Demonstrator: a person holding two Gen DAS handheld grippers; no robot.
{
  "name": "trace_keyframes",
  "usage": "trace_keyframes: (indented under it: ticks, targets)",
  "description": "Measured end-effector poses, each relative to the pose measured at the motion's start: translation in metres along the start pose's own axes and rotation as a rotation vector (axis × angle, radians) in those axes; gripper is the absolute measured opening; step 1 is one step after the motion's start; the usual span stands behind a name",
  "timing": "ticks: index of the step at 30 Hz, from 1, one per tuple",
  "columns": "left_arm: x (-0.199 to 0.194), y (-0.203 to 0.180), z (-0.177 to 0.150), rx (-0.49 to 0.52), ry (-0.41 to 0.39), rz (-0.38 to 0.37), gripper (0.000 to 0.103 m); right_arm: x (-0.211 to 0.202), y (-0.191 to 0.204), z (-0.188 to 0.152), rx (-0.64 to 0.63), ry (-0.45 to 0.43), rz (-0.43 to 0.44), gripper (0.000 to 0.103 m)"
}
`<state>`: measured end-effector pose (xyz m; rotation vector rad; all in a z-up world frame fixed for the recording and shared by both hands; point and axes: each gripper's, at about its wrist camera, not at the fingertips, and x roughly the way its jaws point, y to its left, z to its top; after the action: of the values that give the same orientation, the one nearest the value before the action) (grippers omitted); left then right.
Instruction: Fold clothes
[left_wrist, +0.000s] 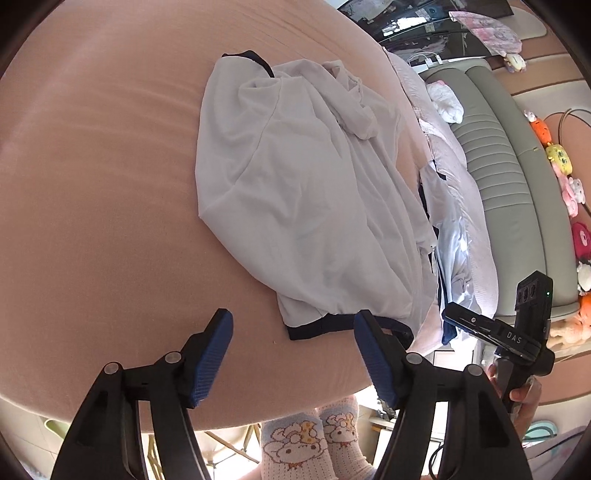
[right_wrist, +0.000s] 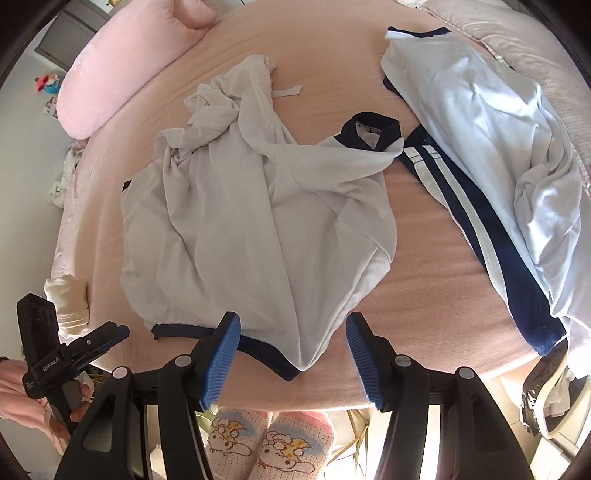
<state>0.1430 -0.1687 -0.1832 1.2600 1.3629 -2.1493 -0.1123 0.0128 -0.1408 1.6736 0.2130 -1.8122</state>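
1. Between grasps: left tongs (left_wrist: 293, 356) and right tongs (right_wrist: 293, 354) both released, holding nothing.
2. White shirt (right_wrist: 258, 206) crumpled on pink bed (right_wrist: 417, 229), navy hem (right_wrist: 266, 360) nearest.
3. Next, likely: pinch hem corners, spread flat before folding.

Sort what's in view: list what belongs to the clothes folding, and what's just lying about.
For the job: white shirt with navy trim; navy striped garment; pale garment; left gripper and right gripper, both open.
Lying about: pink pillow; plush toys.
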Motion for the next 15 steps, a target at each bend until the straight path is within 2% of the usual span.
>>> trace_keyframes:
  ticks: [1,7,12,15]
  targets:
    - [0.001,0.001,0.002,0.0,0.006,0.016,0.066,0.0,0.005,0.005,-0.02,0.02,-0.012,0.059]
    - [-0.012,-0.004,0.012,-0.036,0.035,-0.012,0.066,-0.007,0.037,0.032,-0.198,0.128,-0.104,0.059]
    - [-0.039,-0.031,0.027,-0.01,-0.034,-0.003,0.066,-0.021,0.078,0.063,-0.347,0.157,-0.174,0.059]
    - [-0.048,-0.044,0.034,0.017,-0.065,-0.016,0.066,-0.027,0.108,0.078,-0.413,0.172,-0.16,0.059]
